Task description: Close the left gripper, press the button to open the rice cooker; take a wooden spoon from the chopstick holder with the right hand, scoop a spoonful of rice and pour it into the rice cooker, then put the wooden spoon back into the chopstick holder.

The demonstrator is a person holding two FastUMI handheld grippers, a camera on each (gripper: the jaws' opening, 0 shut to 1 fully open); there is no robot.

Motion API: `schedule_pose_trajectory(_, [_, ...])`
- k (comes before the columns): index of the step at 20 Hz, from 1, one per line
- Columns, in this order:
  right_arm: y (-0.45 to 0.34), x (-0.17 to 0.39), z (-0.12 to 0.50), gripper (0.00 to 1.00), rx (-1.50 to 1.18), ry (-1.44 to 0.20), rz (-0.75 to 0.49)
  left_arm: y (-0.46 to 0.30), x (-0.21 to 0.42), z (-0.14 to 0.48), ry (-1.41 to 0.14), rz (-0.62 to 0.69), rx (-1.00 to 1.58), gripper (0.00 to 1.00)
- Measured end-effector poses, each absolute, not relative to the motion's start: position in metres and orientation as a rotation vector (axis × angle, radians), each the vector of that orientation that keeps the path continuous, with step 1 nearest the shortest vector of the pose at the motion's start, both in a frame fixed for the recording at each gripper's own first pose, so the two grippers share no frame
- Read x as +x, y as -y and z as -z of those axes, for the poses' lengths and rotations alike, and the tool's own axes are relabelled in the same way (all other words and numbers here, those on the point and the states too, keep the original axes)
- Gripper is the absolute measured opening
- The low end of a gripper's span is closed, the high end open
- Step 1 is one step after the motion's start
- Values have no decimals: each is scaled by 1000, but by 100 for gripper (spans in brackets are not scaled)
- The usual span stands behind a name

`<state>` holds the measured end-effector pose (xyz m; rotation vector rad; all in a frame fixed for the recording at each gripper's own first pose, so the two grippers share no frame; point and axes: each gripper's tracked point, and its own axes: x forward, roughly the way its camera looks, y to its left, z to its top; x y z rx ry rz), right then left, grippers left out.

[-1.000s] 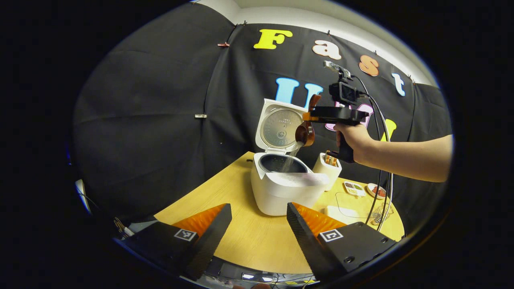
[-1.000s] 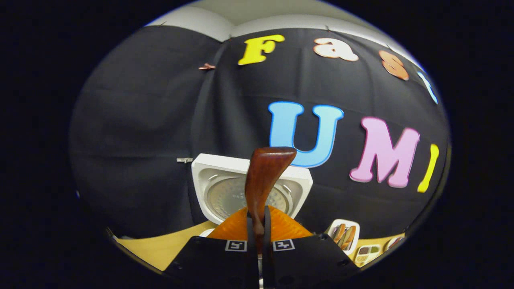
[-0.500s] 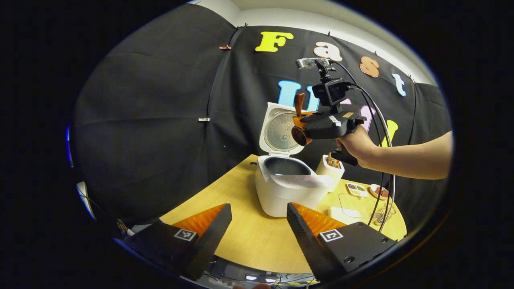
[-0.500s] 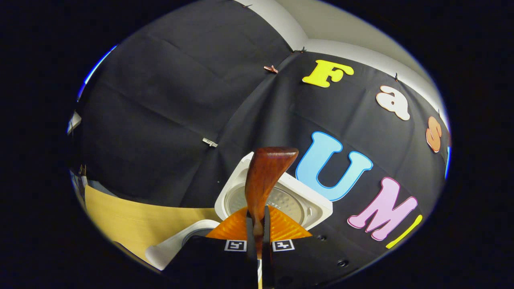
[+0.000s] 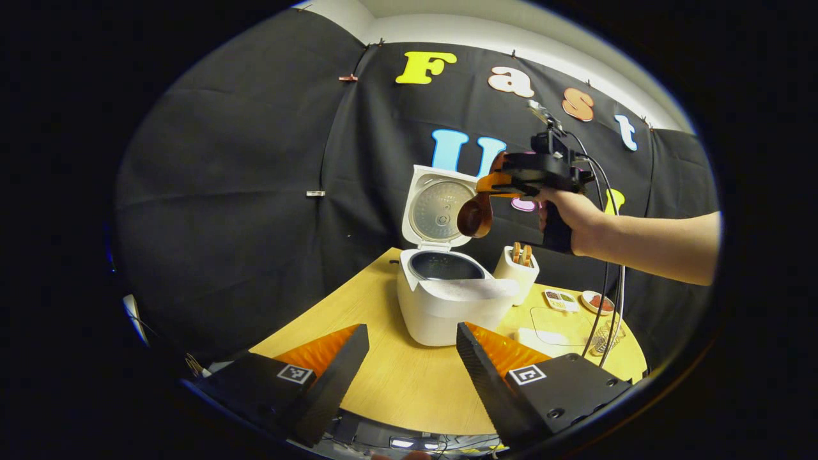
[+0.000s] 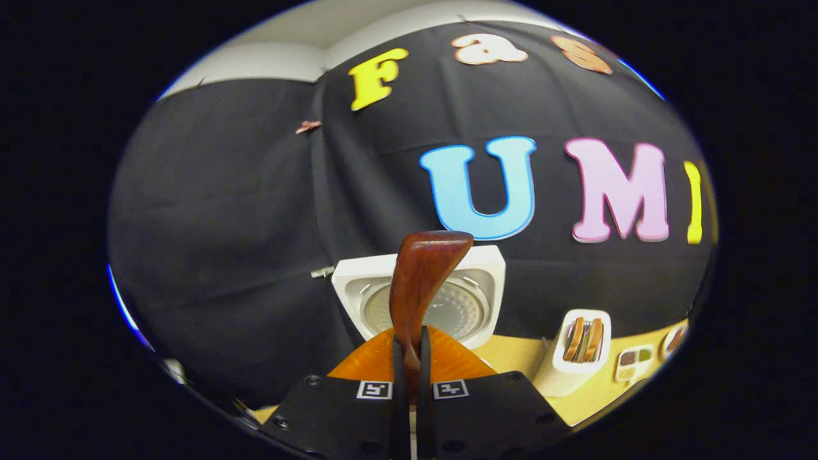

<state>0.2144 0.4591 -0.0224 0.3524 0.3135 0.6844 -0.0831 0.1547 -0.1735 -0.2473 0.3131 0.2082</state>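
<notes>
Fingers of the right gripper [image 6: 409, 358] were clamped on the brown wooden spoon [image 6: 418, 281], holding its bowl above the open white rice cooker [image 5: 447, 300], probably heading for the white chopstick holder [image 5: 516, 271]. Left gripper [image 5: 409, 364] hung open, idle.

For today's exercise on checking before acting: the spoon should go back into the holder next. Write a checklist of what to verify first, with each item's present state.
1. Right tool shut on the wooden spoon: ok.
2. Spoon bowl emptied of rice: cannot tell.
3. Chopstick holder upright beside the rice cooker: ok.
4. Free room in the holder beside the utensils already in it: cannot tell.
5. Spoon raised above the holder's rim: ok.
6. Left tool open and low over the table, away from the holder: ok.
</notes>
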Motion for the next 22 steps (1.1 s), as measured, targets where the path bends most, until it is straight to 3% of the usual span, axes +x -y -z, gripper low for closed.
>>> schedule_pose_trajectory(6, [-369, 203, -23, 8, 686, -301, -613, -130, -77, 163, -301, -159, -259, 95])
schedule_pose_trajectory(11, [-256, 193, -27, 8, 744, -266, -506, -103, -73, 149, -291, -107, -245, 95])
schedule_pose_trajectory(22, [-22, 170, 76, 8, 509, -282, -212, -54, -47, 113, -250, -53, -168, 95])
